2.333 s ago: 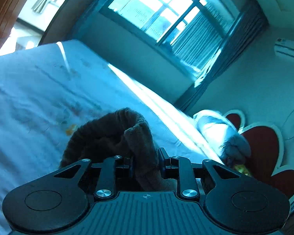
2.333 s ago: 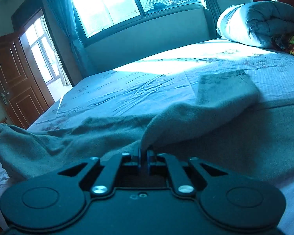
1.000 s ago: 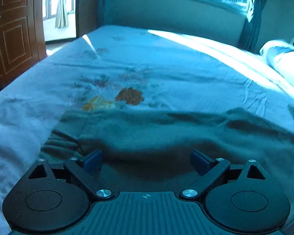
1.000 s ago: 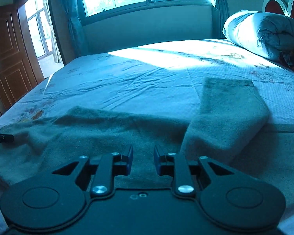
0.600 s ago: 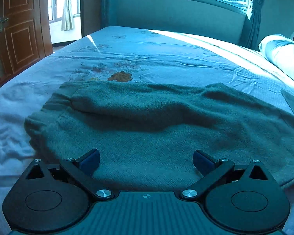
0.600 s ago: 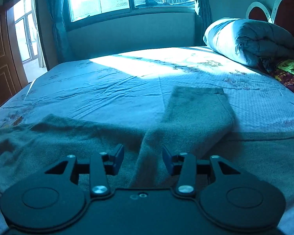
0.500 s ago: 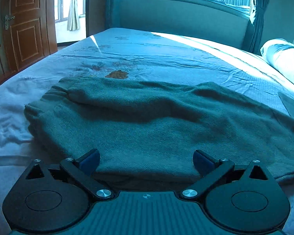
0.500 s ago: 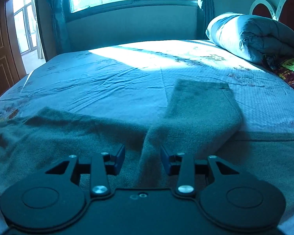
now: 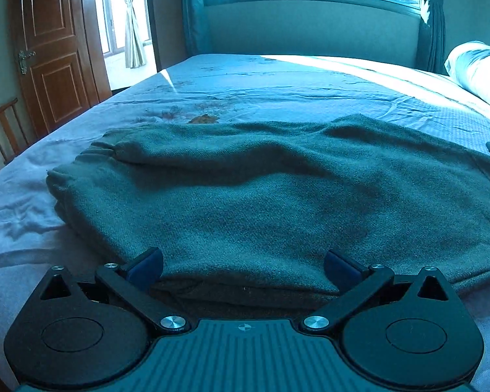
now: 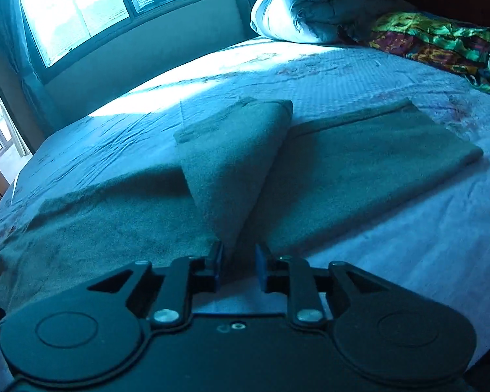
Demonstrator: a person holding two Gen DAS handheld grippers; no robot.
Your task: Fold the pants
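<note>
The grey-green pants point(image 9: 277, 189) lie spread across the bed point(image 9: 277, 91), the left gripper point(image 9: 243, 266) gaping wide, still opening, at their near edge, the right gripper point(image 10: 238, 263) closing, pads not yet pressing the fabric.

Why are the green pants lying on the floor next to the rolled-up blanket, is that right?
Not quite. The green pants lie on the bed, not the floor; the right wrist view shows it. The rolled-up blanket sits on the bed too, farther back.
</note>
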